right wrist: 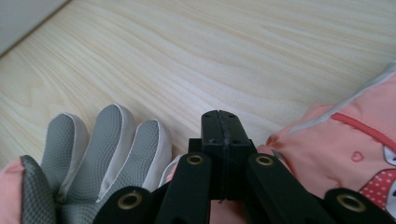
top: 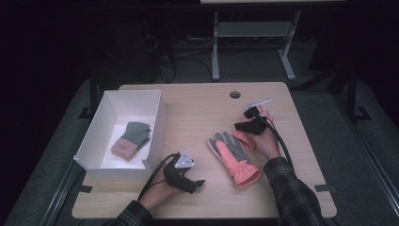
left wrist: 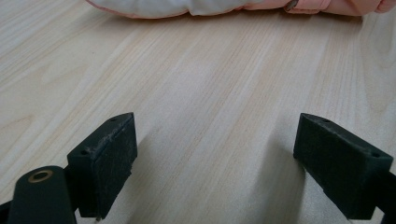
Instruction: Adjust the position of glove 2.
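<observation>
On the light wooden table, a white rectangular cardboard box at the left holds a grey-and-pink knit glove. Two salmon-pink padded ski gloves with grey palms lie right of centre. The right gripper is pressed closed over them, pinching nothing visible, while the left gripper rests spread wide near the front edge.

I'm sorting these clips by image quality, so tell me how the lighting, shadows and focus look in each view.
High view: the table is evenly lit, the room behind falls nearly black, and detail is soft. Left gripper view: the open left gripper is sharp and casts soft shadows on the wood; the pink glove at the top is slightly soft. Right gripper view: bright and even, the wood grain is crisp, and the shut right gripper is in focus.
</observation>
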Tool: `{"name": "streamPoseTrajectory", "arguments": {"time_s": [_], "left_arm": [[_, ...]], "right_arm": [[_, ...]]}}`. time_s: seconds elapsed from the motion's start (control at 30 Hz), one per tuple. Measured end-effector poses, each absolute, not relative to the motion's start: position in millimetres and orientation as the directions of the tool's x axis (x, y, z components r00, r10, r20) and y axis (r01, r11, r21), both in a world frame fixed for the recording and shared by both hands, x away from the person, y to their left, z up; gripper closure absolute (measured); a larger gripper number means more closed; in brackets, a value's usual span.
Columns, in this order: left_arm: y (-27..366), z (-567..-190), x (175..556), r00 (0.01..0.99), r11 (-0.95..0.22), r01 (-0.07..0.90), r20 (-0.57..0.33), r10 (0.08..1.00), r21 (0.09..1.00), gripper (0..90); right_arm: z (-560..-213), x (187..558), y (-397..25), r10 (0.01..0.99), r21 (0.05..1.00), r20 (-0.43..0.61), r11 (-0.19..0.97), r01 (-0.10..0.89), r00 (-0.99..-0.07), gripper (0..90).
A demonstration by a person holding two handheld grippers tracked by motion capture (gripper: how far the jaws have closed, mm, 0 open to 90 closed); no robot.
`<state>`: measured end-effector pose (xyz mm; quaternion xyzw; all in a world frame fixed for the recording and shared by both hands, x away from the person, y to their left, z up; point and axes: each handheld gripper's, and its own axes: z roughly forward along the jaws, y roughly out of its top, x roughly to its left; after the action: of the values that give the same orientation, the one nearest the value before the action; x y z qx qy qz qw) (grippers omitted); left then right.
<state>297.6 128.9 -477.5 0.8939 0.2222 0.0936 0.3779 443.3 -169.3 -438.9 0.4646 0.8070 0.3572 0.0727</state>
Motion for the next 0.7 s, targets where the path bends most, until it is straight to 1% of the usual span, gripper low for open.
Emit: {"name": "streamPoseTrajectory", "arguments": {"time_s": [0.3,0.63,0.7], "left_arm": [[129,-478,297,0.883,-0.611,0.329,-0.004,0.47,0.72,12.7],[129,-478,297,0.882,-0.61,0.33,-0.005,0.471,0.72,12.6],[129,-478,297,0.882,-0.61,0.33,-0.005,0.471,0.72,12.6]], "right_arm": [[-438,438,-183,0.805,0.622,0.209,0.329,0.711,-0.556,89.9],[-436,416,-212,0.813,0.62,0.171,0.35,0.702,-0.557,89.7],[-436,412,-220,0.813,0.619,0.186,0.339,0.709,-0.551,89.7]]}}
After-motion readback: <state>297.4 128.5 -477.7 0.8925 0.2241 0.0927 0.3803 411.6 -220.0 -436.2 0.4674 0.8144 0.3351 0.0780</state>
